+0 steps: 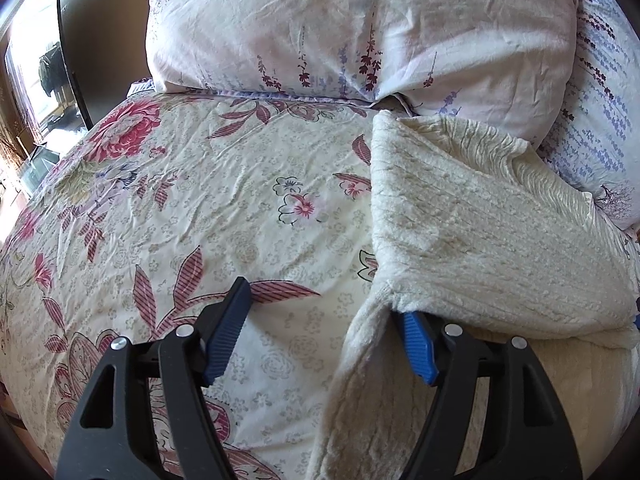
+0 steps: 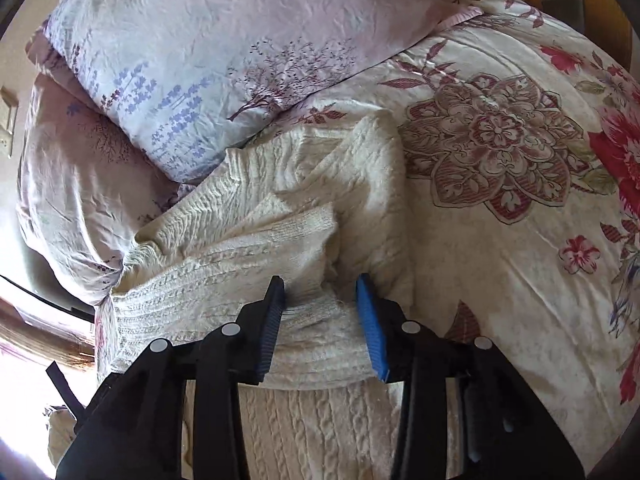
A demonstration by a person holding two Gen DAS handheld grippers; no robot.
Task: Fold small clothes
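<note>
Sunlit floral bedspread point(image 1: 180, 200), lavender-print pillows point(image 1: 320, 28) behind.

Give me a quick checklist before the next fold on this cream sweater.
1. Left gripper open: ok; one of its fingers sits under the sweater's edge.
2. Right gripper gripping: cannot tell; knit lies between its fingers, pads not clearly pressing.
3. Cream sweater flat: not ok, bunched in folds.
4. Bedspread free of other clothes beside it: ok.
5. Pillows away from the sweater: not ok, touching.
</note>
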